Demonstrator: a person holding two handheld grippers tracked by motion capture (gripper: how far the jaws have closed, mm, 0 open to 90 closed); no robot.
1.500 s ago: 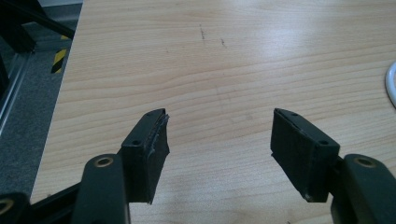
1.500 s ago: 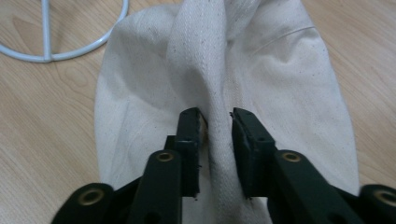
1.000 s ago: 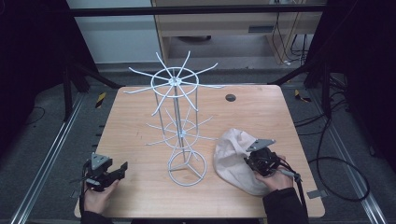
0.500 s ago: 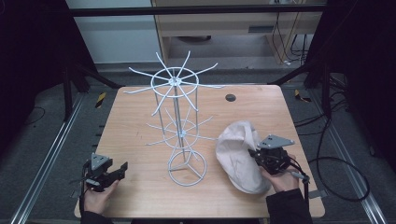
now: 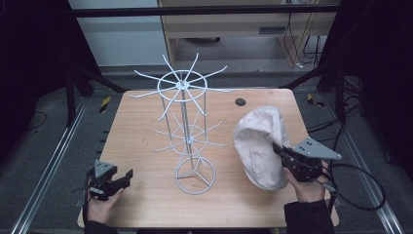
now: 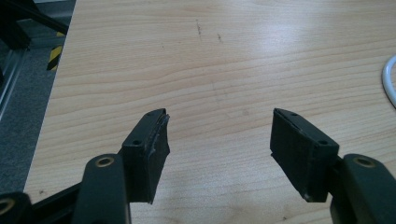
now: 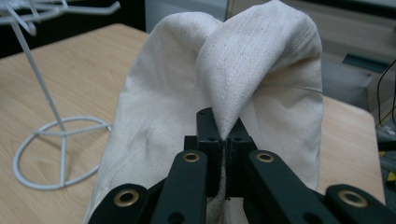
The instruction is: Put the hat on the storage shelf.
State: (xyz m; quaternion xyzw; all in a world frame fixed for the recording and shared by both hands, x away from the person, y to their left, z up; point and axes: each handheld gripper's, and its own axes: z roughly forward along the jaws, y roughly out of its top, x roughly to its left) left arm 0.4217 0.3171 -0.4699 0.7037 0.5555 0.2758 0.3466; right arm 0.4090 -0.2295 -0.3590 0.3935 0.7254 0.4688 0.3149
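A cream cloth cap [image 5: 260, 144] hangs lifted off the right side of the wooden table [image 5: 141, 126], its fabric standing up in folds [image 7: 261, 60]. My right gripper [image 5: 286, 155] is shut on a pinch of that cloth, the jaws pressed together with fabric between them [image 7: 226, 135]. A white wire rack [image 5: 187, 117] with radiating arms stands in the table's middle, its ring base [image 7: 56, 149] to the left of the cap. At the front left corner my left gripper [image 5: 119, 178] rests low with its jaws wide apart [image 6: 219, 140] over bare wood.
A small dark round hole [image 5: 240, 102] marks the table's far right. Cables trail off the right edge on the floor. A metal rail runs along the left of the table. A curve of the rack's base [image 6: 388, 79] lies at the right of the left gripper view.
The right gripper has risen and moved rightward with the cap, which went from lying flat on the table to hanging lifted and upright. The left gripper has stayed put.
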